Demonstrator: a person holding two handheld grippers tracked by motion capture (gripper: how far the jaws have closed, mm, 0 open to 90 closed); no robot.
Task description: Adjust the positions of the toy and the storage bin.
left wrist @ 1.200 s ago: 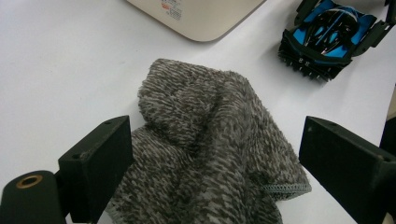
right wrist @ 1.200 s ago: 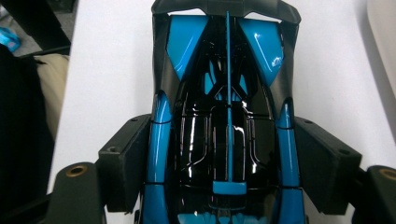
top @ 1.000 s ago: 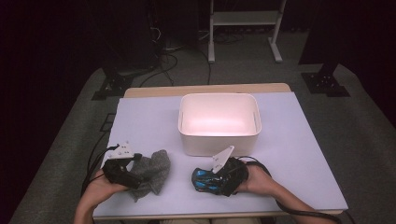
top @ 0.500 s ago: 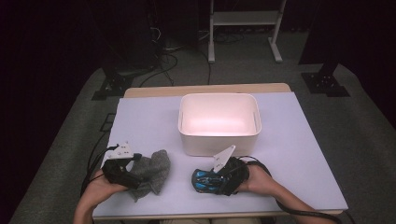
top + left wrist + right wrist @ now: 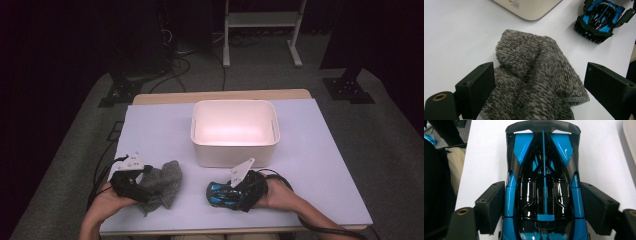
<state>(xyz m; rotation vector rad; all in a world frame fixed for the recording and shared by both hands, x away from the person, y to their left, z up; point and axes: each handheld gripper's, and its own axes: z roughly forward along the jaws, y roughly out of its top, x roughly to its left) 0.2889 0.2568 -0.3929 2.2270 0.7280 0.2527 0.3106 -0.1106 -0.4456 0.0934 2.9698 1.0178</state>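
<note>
1. Your left gripper sits in the lower left of the high view, at the near edge of the white table, with your hand behind it.
2. Its jaws stand wide apart, released. In the left gripper view the grey knitted cloth lies crumpled between them; the left jaw lies against the cloth's edge, the right jaw stands clear of it, and nothing is pinched.
3. In the high view that cloth lies flat on the table just right of the left gripper, low in the frame.
4. Your right gripper is at lower centre of the high view, just right of the blue and black toy car.
5. In the right gripper view the car runs up the middle of the frame, lengthwise between the jaws. The jaws sit at both flanks, and they have just been opening a little. Whether the pads press on the bodywork you cannot tell from the pictures.
6. The car stands on the table, its tail toward the top of the right gripper view.
7. The white bin stands at centre frame in the high view, above both grippers and well apart from the cloth.
8. The car lies just below the bin's near wall, not touching it.
</note>
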